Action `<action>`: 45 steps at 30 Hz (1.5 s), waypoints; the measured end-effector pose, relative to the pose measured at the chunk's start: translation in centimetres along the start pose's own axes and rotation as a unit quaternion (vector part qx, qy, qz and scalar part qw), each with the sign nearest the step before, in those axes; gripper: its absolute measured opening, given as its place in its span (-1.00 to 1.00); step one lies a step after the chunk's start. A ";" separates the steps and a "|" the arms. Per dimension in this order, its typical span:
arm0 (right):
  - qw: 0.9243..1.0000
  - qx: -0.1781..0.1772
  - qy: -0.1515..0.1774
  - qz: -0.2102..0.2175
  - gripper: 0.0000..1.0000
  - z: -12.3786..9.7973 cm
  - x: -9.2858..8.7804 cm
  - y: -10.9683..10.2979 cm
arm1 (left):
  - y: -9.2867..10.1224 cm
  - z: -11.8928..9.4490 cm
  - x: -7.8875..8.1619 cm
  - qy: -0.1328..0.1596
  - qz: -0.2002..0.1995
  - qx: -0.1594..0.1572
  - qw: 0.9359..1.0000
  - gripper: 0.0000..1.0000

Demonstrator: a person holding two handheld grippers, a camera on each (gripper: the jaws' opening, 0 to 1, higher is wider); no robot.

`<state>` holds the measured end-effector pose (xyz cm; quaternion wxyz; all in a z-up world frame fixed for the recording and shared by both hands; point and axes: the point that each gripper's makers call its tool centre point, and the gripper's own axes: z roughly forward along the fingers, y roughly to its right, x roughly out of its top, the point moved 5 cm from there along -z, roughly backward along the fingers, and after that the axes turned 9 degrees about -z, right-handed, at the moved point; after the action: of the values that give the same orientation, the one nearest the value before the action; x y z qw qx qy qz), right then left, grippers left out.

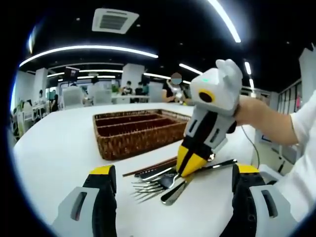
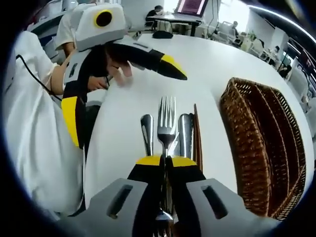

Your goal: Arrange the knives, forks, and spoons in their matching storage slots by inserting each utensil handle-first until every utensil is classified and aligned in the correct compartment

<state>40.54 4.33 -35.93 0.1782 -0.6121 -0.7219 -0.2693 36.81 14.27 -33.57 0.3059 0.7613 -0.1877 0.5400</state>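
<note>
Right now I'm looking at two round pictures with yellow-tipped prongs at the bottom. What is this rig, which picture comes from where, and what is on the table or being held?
There is no robot arm: a person holds a hand-held two-jaw gripper in each hand, and each carries a fisheye camera looking along its jaws.

The left gripper view shows the open left gripper, jaws wide apart. Beyond it the white and yellow right gripper reaches down onto a pile of metal cutlery on the white table.

The right gripper view looks along the right gripper, shut on a silver fork, tines pointing away. Beside the fork lie other metal pieces I cannot identify and a thin brown stick. The brown woven wicker tray with long compartments holds no cutlery that I can see.
</note>
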 end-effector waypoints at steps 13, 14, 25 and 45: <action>1.000 -0.022 0.013 0.018 -0.95 -1.2 0.3 0.7 | 0.1 0.3 0.2 -0.002 0.001 -0.001 1.000 0.96; 0.999 -0.027 0.015 0.017 -0.95 -1.4 0.4 0.8 | 0.1 0.3 0.3 -0.001 0.000 -0.001 1.000 0.96; 0.996 -0.067 0.048 0.015 -0.95 -3.0 1.2 2.4 | 0.0 0.3 0.3 -0.001 -0.004 0.003 1.000 0.95; 0.985 -0.136 0.110 0.013 -0.96 -5.9 2.4 4.6 | 0.4 0.9 0.4 -0.003 -0.005 -0.001 1.000 0.95</action>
<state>44.18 3.07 -29.06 0.1747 -0.6065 -0.6467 -0.4282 37.33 13.35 -33.26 0.3084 0.7636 -0.1855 0.5360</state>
